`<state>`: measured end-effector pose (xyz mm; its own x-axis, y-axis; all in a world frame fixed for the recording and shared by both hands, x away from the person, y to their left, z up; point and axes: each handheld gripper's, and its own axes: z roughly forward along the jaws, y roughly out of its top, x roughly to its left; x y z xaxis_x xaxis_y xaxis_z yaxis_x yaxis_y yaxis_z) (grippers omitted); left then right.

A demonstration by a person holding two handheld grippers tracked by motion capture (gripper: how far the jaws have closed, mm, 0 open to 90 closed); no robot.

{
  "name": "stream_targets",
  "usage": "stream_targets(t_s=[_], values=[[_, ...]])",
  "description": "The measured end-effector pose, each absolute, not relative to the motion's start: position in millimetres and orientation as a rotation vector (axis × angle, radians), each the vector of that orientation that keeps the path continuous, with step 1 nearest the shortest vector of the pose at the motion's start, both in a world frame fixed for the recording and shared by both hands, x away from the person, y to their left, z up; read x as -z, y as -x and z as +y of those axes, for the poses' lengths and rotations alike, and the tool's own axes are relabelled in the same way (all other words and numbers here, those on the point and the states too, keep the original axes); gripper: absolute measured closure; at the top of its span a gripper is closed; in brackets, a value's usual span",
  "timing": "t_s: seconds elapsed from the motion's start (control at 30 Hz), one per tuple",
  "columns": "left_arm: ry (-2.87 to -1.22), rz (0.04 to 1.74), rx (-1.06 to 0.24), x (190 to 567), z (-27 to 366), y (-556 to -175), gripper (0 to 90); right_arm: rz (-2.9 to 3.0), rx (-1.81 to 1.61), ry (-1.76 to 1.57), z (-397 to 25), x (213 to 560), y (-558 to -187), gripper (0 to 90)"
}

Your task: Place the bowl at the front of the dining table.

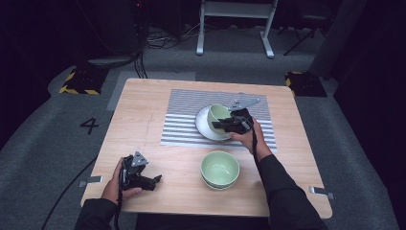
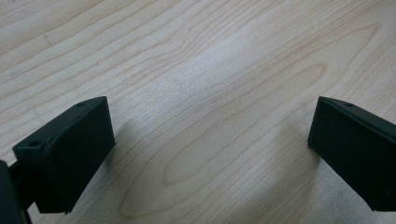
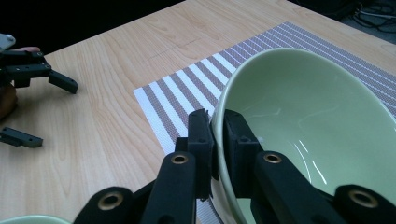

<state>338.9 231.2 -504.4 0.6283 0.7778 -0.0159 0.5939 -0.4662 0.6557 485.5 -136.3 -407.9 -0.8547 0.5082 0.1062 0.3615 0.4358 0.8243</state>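
Note:
A pale green bowl (image 1: 218,113) (image 3: 303,102) is tilted on its side over a white plate (image 1: 205,127) that lies on a striped placemat (image 1: 182,120) (image 3: 187,88). My right gripper (image 1: 221,123) (image 3: 215,122) is shut on the bowl's rim, one jaw inside and one outside. I cannot tell whether the bowl touches the plate. My left gripper (image 1: 155,181) (image 2: 210,135) is open near the table's front left, close above bare wood with nothing between its jaws. It also appears far off in the right gripper view (image 3: 46,109).
Another green bowl (image 1: 219,168) stands near the front middle of the wooden table (image 1: 143,110), seemingly stacked in a second one. The floor beyond holds a white frame's legs (image 1: 234,28) and cables. Bare wood lies left of the placemat.

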Motion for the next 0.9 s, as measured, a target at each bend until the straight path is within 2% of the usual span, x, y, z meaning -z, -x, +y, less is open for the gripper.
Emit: stream_targets(t_s=[0.9], values=[[-2.219,1.068,-0.379,504.5,231.2,-338.9,0.4,2.513,-1.256,-0.779,-126.3,433.3,-508.5,82.2]])
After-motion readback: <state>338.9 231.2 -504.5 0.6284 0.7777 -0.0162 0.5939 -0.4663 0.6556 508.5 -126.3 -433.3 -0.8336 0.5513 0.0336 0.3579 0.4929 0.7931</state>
